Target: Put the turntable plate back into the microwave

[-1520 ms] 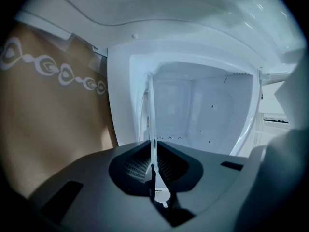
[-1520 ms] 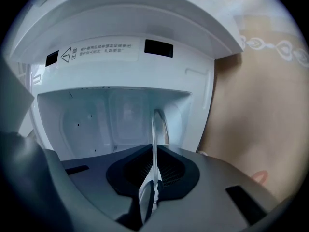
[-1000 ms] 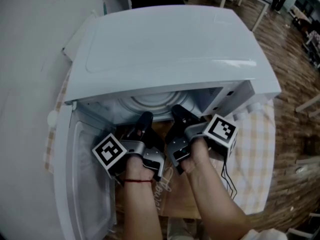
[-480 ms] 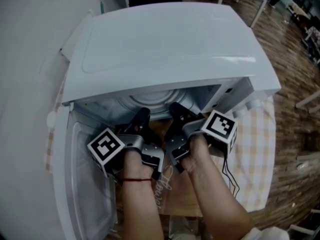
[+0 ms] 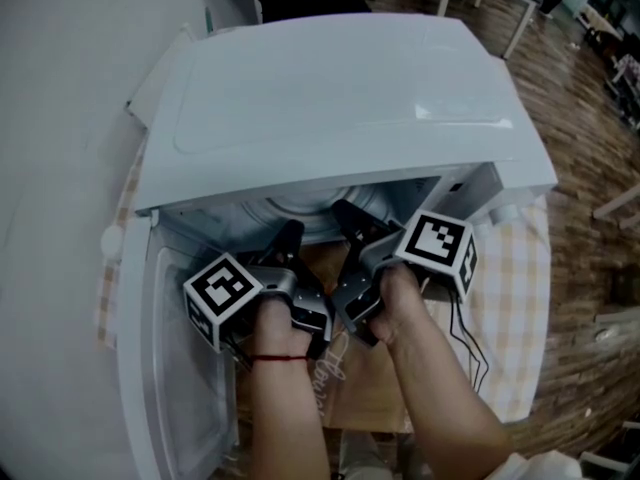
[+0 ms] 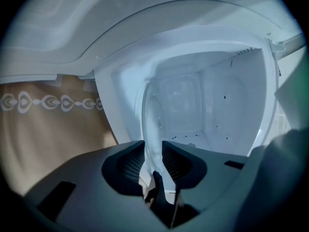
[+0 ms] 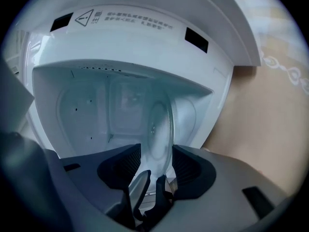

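Observation:
The clear glass turntable plate lies in the mouth of the white microwave, most of it hidden under the oven's top. My left gripper is shut on the plate's near rim, with the pads pressed on the glass. My right gripper has just been opening. The plate's rim stands between its jaws with a gap on each side. In the head view the left gripper and the right gripper reach side by side into the opening.
The microwave door hangs open at the left, beside my left hand. The oven cavity is white and bare. A brown patterned mat and a checked cloth cover the table under the oven. Wooden floor lies to the right.
Both hands have tilted a little, and the right gripper's marker cube sits slightly higher and nearer the oven. The plate stays at the oven's mouth.

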A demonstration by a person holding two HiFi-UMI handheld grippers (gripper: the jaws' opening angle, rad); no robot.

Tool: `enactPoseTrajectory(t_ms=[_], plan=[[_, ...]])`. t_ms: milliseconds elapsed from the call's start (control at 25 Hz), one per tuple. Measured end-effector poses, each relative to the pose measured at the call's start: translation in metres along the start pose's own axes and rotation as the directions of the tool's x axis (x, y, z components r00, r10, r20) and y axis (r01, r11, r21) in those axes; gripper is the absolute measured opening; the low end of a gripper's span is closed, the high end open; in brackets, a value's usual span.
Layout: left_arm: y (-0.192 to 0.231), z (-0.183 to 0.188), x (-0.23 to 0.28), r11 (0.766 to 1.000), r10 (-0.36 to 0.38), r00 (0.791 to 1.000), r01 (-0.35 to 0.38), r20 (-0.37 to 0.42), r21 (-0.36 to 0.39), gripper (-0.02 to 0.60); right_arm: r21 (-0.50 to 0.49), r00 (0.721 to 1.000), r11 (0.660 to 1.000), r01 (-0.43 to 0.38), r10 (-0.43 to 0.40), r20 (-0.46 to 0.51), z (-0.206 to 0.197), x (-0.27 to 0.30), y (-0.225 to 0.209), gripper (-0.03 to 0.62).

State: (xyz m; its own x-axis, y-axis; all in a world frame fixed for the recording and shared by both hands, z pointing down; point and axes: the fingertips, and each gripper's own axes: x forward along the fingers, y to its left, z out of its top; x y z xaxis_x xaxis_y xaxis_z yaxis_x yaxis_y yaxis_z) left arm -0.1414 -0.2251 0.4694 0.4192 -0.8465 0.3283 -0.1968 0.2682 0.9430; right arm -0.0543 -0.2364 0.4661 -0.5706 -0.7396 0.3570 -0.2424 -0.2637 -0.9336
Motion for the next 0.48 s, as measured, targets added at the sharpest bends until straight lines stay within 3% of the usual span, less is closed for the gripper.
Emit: enactPoseTrajectory(t_ms=[240, 480], plan=[[0.000, -0.004, -0.003, 1.000, 0.015, 1.000, -0.015, -0.009, 0.007, 0.115, 0.022, 1.000, 1.000, -0.008, 0.008, -0.007, -0.002, -0.008, -0.003, 0.204], [-0.010, -0.004, -0.011, 0.999, -0.018, 1.000, 0.018, 0.001, 0.047, 0.117, -0.003, 0.998, 0.998, -0.069, 0.069, -0.013, -0.003, -0.019, 0.001, 0.204]])
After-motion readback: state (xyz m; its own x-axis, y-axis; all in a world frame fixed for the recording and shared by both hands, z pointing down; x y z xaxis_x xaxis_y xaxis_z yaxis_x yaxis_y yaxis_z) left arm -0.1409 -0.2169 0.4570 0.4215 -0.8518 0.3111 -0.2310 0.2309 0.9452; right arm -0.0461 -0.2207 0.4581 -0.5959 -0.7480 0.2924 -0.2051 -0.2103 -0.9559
